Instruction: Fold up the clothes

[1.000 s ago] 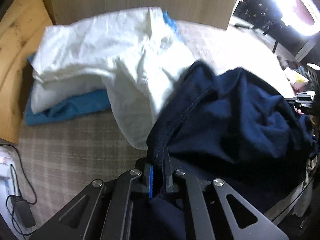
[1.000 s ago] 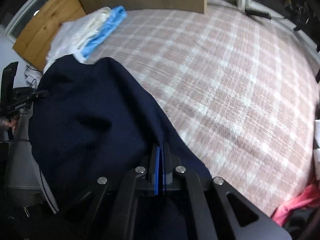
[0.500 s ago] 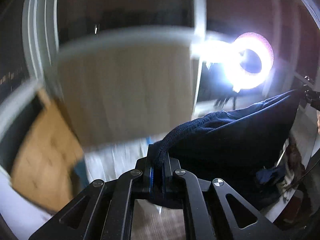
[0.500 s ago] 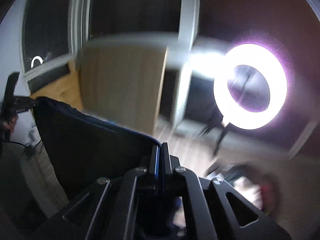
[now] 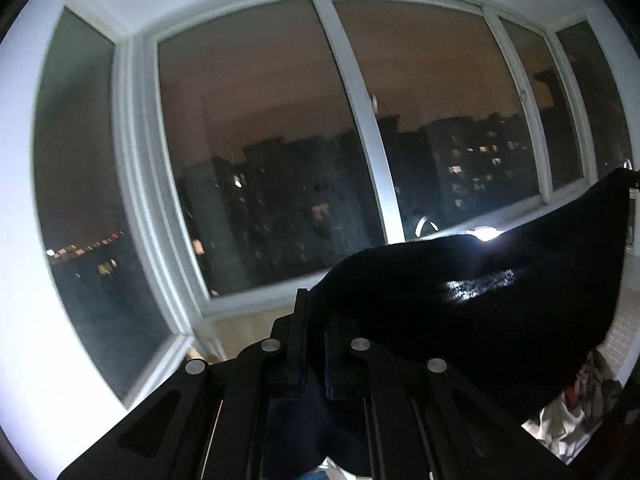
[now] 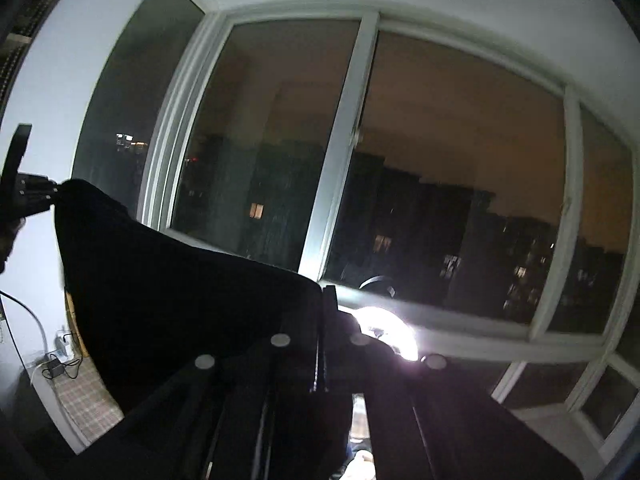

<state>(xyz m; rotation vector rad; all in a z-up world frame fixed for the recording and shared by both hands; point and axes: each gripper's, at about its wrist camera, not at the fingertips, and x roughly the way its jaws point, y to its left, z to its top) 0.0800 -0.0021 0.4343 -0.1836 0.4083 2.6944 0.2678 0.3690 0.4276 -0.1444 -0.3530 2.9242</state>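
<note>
A dark navy garment (image 5: pixel 480 304) hangs stretched in the air between both grippers. My left gripper (image 5: pixel 314 320) is shut on one edge of it, and the cloth spreads to the right from the jaws. My right gripper (image 6: pixel 322 320) is shut on the other edge, and the garment (image 6: pixel 168 300) spreads to the left, up to the left gripper (image 6: pixel 36 196) at the far left of the right wrist view. Both cameras point up at a large window. The garment's lower part is hidden.
A large window with white frames (image 5: pixel 360 120) and a night city behind fills both views. A bright ring light (image 6: pixel 384 332) glares just beyond the right gripper. A plaid surface (image 6: pixel 84 404) and cables show at the lower left. Loose clothes (image 5: pixel 576 408) lie at the lower right.
Both grippers have swung up from the plaid surface, lifting the navy garment into the air. The views now face the window instead of the bed and the folded clothes pile.
</note>
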